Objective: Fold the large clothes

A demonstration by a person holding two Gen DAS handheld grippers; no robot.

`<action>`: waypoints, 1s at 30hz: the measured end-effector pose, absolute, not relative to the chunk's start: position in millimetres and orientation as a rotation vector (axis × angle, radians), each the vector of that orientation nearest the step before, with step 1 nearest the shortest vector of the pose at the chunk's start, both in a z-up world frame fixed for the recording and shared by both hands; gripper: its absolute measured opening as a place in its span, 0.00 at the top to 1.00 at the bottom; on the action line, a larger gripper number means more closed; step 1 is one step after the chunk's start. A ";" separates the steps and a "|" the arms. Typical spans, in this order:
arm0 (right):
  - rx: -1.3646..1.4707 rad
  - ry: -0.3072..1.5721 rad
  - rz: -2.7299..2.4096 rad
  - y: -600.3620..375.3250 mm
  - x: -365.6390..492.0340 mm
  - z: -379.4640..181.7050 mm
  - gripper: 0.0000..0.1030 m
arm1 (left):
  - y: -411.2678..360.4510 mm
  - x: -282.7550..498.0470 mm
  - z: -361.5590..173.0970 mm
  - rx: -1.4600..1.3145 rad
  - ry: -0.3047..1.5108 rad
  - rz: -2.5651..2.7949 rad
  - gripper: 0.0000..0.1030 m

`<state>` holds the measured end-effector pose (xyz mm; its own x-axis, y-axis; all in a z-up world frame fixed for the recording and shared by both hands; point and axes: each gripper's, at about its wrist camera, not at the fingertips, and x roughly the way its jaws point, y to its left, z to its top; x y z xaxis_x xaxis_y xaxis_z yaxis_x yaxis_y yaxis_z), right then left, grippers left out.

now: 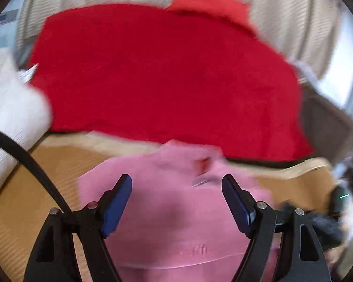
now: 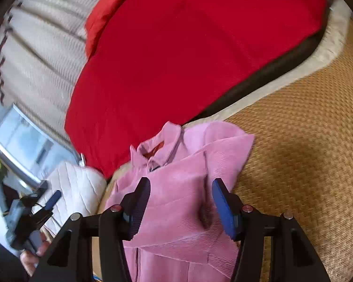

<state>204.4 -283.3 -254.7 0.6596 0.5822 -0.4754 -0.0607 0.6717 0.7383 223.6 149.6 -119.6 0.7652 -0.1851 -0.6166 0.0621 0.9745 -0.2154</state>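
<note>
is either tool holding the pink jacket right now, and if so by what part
Neither. The left tool and right tool are both open above the pink jacket.

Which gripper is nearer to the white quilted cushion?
Left. In the right wrist view the left gripper hangs right beside the white quilted cushion; the right gripper is further away, over the pink ribbed garment.

Left wrist view motion-blurred throughout: pink garment (image 1: 176, 211) ahead of the fingers shows no readable collar or seams. Its near hem runs off the bottom edge in both views. Red cloth (image 2: 188, 54) beyond it cut by top edge. Left gripper (image 2: 50, 199) small, jaw state unreadable there.
</note>
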 end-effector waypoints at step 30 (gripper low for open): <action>0.326 0.929 0.456 -185.5 199.0 -263.2 0.59 | 137.4 219.9 -220.0 0.034 0.931 -0.133 0.23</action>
